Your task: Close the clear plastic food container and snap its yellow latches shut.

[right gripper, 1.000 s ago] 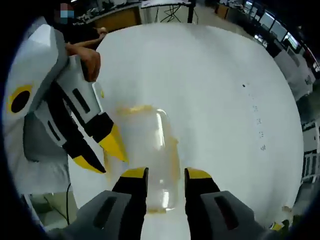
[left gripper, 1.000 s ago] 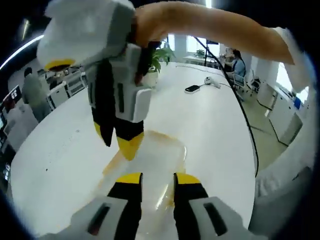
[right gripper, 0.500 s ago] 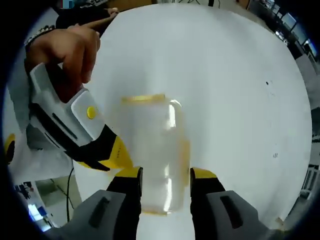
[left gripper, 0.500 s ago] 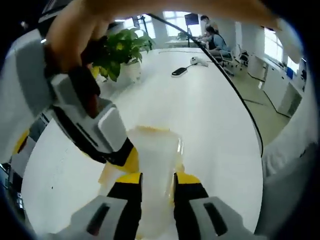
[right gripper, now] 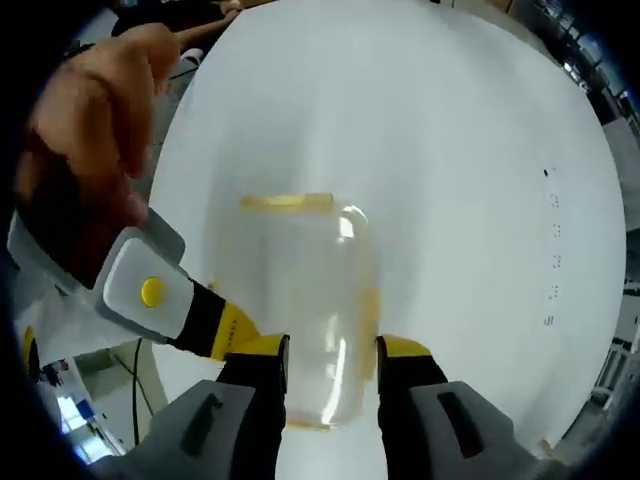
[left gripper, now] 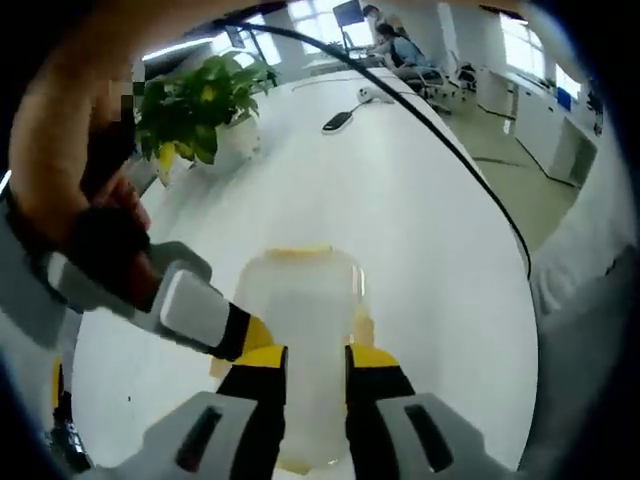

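Here the clear plastic food container (left gripper: 298,330) lies flat on the white desk (left gripper: 430,250), its lid down over the body. In the left gripper view the left gripper (left gripper: 315,362) hangs right over the container's near end, its two yellow-tipped jaws a little apart with the clear lid showing through the gap; nothing is clamped between them. The right gripper (left gripper: 245,338) comes in from the left side of this view, held in a hand (left gripper: 70,170), its yellow tip at the container's edge just beside the left gripper's jaw; whether it touches the plastic cannot be told. A yellow latch (left gripper: 362,325) shows on the container's right edge.

In the right gripper view the container (right gripper: 305,300) sits just ahead of the right gripper (right gripper: 332,352), whose jaws stand apart over its near end, gripping nothing. The left gripper (right gripper: 232,330) enters from the left, held by a hand (right gripper: 85,150), its yellow tip meeting the container's near left corner. A yellow latch (right gripper: 288,201) runs along the far edge.

A potted plant (left gripper: 200,100), a phone (left gripper: 336,121) and a black cable (left gripper: 450,150) are well beyond on the desk.
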`<state>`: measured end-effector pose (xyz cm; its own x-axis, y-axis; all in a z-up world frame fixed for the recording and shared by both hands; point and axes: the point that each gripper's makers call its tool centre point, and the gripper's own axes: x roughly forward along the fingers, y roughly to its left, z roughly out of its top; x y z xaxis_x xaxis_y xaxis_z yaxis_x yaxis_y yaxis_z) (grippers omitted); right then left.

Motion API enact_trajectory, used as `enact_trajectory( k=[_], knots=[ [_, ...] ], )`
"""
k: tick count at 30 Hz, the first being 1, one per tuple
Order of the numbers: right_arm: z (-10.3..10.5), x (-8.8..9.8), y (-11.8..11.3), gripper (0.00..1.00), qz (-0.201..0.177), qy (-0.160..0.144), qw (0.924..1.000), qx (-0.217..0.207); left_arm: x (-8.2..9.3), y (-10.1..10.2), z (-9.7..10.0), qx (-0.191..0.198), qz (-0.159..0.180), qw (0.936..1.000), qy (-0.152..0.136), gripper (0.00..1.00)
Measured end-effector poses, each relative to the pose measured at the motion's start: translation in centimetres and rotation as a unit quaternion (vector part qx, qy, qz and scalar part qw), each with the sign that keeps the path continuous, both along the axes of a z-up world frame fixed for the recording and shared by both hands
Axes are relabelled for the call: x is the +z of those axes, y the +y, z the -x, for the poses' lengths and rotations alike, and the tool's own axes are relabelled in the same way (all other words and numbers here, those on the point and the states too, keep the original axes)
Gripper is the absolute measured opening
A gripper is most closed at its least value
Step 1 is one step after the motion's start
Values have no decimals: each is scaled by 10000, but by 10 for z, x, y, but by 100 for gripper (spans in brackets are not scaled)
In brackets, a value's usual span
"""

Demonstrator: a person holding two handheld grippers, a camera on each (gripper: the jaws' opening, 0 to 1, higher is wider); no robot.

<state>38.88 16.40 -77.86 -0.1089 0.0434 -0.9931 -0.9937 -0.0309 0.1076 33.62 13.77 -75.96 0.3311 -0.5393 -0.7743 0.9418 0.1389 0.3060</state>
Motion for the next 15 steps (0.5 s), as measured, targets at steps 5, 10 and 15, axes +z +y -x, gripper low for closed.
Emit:
enact_trajectory(
  k=[5,10,15],
  knots=[
    [-2,0,0,32,53,-10,10000,3,0,1,0,-105,-125,9999,-36,16],
    [-2,-2,0,33,25,37,9999,-90,-3,1,11,-249,-177,9987,396,26],
    [6,-1,-1,32,108,-18,9999,39,-18,11,11,-473,-808,9956,-29,28]
  ],
)
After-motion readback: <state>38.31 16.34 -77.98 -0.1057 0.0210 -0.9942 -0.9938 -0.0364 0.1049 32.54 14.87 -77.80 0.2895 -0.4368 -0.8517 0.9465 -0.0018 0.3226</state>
